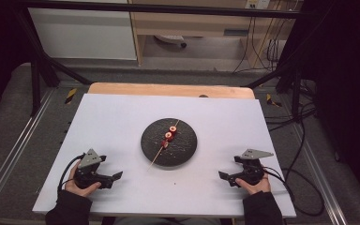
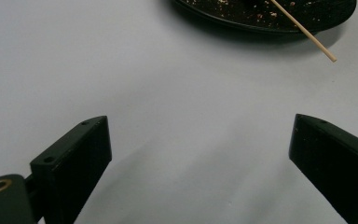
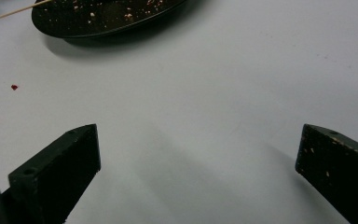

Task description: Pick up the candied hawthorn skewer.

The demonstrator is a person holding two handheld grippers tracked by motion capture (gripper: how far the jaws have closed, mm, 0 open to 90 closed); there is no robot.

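A round black plate (image 1: 183, 146) lies in the middle of the white table top. Across it rests a thin wooden skewer (image 1: 158, 155) threaded with red and white food pieces (image 1: 170, 132); its bare end sticks out over the plate's near-left rim. My left gripper (image 1: 115, 178) rests open on the table near the front left, jaws wide apart, nothing between them. My right gripper (image 1: 225, 177) rests open at the front right, also with nothing in it. In the left gripper view the skewer tip (image 2: 326, 55) and plate rim (image 2: 242, 21) lie ahead of the gripper (image 2: 200, 154). The right gripper (image 3: 198, 158) faces the plate (image 3: 98, 21).
A tiny red crumb (image 3: 14, 87) lies on the white surface in front of the plate. The white board (image 1: 112, 126) sits on a wooden table whose far edge (image 1: 168, 89) shows. Black frame posts and cables stand around the table.
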